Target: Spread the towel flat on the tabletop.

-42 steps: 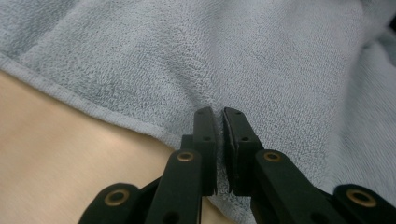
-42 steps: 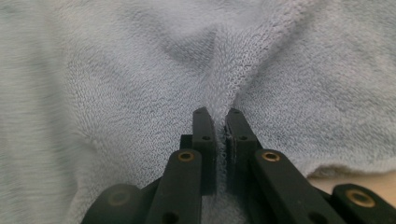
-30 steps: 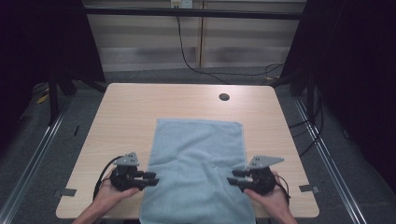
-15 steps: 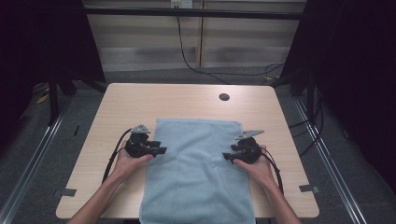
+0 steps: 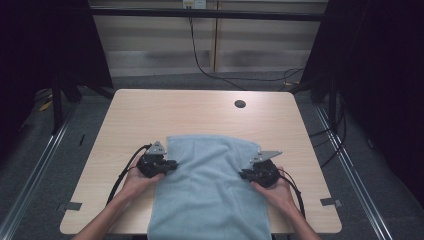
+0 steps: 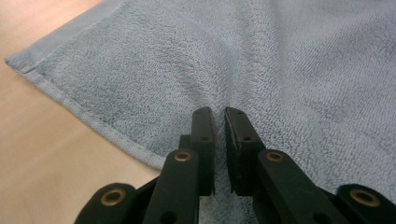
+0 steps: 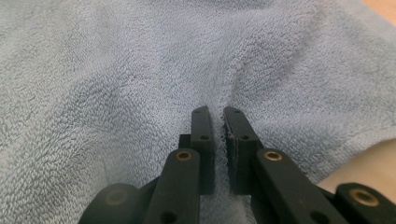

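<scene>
Left gripper [image 5: 171,164] and right gripper [image 5: 243,174], jaws just closed, each pinch a fold at opposite side edges of the blue towel [image 5: 210,185].

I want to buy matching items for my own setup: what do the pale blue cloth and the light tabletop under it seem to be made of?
The pale blue cloth looks like cotton terry towelling: matte looped pile, with a flat woven band and stitched hem along its edge. The light tabletop looks like wood-grain laminate or veneer, smooth with a soft sheen and faint straight grain; which of the two cannot be told.
</scene>
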Available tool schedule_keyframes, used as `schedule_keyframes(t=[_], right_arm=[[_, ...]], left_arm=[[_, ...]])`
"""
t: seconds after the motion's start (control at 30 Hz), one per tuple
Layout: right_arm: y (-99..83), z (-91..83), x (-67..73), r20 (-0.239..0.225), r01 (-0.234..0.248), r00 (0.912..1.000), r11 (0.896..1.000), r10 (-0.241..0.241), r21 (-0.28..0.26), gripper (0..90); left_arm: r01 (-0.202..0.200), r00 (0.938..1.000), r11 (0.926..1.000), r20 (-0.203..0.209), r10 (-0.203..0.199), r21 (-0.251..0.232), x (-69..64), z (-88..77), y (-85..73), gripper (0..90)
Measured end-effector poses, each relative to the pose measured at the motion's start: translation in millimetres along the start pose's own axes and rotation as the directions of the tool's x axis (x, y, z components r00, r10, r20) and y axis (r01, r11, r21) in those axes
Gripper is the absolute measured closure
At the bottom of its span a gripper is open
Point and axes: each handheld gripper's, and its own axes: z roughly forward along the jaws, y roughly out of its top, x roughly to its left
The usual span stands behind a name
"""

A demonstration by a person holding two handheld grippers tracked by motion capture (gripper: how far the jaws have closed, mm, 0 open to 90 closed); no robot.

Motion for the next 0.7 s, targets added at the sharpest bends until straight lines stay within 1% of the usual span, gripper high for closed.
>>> schedule_keyframes(t=[0.07, 0.1, 0.13, 0.17, 0.2, 0.23, 0.27, 0.3, 0.33, 0.37, 0.4, 0.47, 0.5, 0.53, 0.57, 0.6, 0.63, 0.67, 0.7], right_arm=[[-7.2, -6.5, 10.0, -0.027, 0.001, 0.9996, 1.000, -0.001, 0.005, 82.8], [-10.6, -10.2, 15.5, -0.038, 0.005, 0.9993, 1.000, -0.004, 0.012, 81.6], [-13.8, -13.5, 20.4, -0.056, 0.010, 0.9984, 1.000, -0.009, 0.018, 79.7], [-16.7, -17.3, 25.4, -0.063, 0.019, 0.9979, 0.999, -0.017, 0.028, 76.8], [-19.5, -19.7, 29.4, -0.071, 0.026, 0.9972, 0.999, -0.024, 0.026, 71.4], [-21.0, -22.6, 31.7, -0.073, 0.027, 0.9970, 0.999, -0.025, 0.031, 67.0], [-21.9, -25.0, 32.3, -0.085, 0.016, 0.9963, 1.000, -0.015, 0.017, 64.5], [-20.9, -27.9, 29.9, -0.079, 0.009, 0.9968, 1.000, -0.009, -0.007, 60.9], [-18.1, -29.7, 24.7, -0.075, -0.010, 0.9972, 0.999, 0.008, -0.035, 58.7], [-13.9, -31.2, 17.4, -0.061, -0.034, 0.9977, 0.998, 0.030, -0.061, 56.9], [-8.3, -31.1, 8.7, -0.023, -0.043, 0.9989, 0.996, 0.041, -0.080, 54.5], [3.9, -25.2, -11.2, 0.044, -0.050, 0.9976, 0.996, 0.053, -0.079, 51.3], [9.2, -20.3, -20.4, 0.081, -0.052, 0.9951, 0.996, 0.057, -0.072, 49.0], [13.6, -15.0, -28.8, 0.087, -0.066, 0.9936, 0.996, 0.072, -0.067, 48.4], [17.1, -9.4, -35.7, 0.090, -0.077, 0.9925, 0.995, 0.083, -0.069, 47.3], [20.1, -3.8, -40.6, 0.097, -0.075, 0.9920, 0.995, 0.080, -0.063, 46.9], [22.1, 1.4, -44.9, 0.107, -0.068, 0.9916, 0.996, 0.074, -0.060, 46.3], [23.4, 5.4, -48.1, 0.122, -0.077, 0.9890, 0.996, 0.083, -0.055, 44.6], [24.0, 9.0, -51.0, 0.128, -0.074, 0.9885, 0.996, 0.080, -0.052, 44.9]], left_arm=[[0.020, 0.9993, 0.9998, 0.031, -0.020, -0.009, -5.4, -8.4, -10.0, 82.8], [0.030, 0.9987, 0.9995, 0.040, -0.030, -0.009, -9.5, -13.1, -14.8, 82.7], [0.020, 0.9982, 0.9998, 0.056, -0.020, 0.005, -13.4, -18.3, -18.6, 82.6], [0.018, 0.9973, 0.9998, 0.071, -0.018, 0.007, -18.2, -22.4, -22.7, 82.3], [0.017, 0.9971, 0.9998, 0.073, -0.018, 0.006, -22.3, -26.7, -27.2, 82.0], [0.027, 0.9963, 0.9996, 0.081, -0.027, 0.008, -25.4, -30.8, -31.4, 81.6], [0.035, 0.9948, 0.9994, 0.095, -0.035, 0.009, -27.7, -34.2, -34.9, 81.0], [0.031, 0.9949, 0.9995, 0.096, -0.031, 0.007, -30.0, -36.8, -37.5, 80.0], [0.023, 0.9951, 0.9997, 0.096, -0.023, 0.006, -30.9, -38.8, -39.4, 79.0], [0.032, 0.9941, 0.9995, 0.104, -0.032, 0.004, -30.7, -39.7, -40.9, 78.6], [0.045, 0.9929, 0.9990, 0.111, -0.045, 0.000, -29.8, -39.8, -41.6, 78.3], [0.077, 0.9892, 0.9970, 0.126, -0.076, -0.001, -26.3, -39.2, -41.6, 78.1], [0.094, 0.9882, 0.9956, 0.122, -0.092, -0.003, -25.0, -39.2, -41.7, 77.6], [0.099, 0.9878, 0.9950, 0.121, -0.098, -0.006, -23.9, -39.2, -41.7, 76.7], [0.095, 0.9891, 0.9954, 0.114, -0.094, -0.008, -22.3, -39.4, -41.6, 75.6], [0.104, 0.9883, 0.9946, 0.113, -0.103, -0.007, -20.4, -39.8, -41.6, 74.7], [0.120, 0.9858, 0.9927, 0.119, -0.118, -0.011, -18.3, -39.7, -42.0, 74.0], [0.129, 0.9844, 0.9916, 0.123, -0.126, -0.014, -16.3, -39.9, -42.5, 73.8], [0.135, 0.9829, 0.9907, 0.128, -0.132, -0.016, -15.1, -39.9, -42.8, 73.6]])
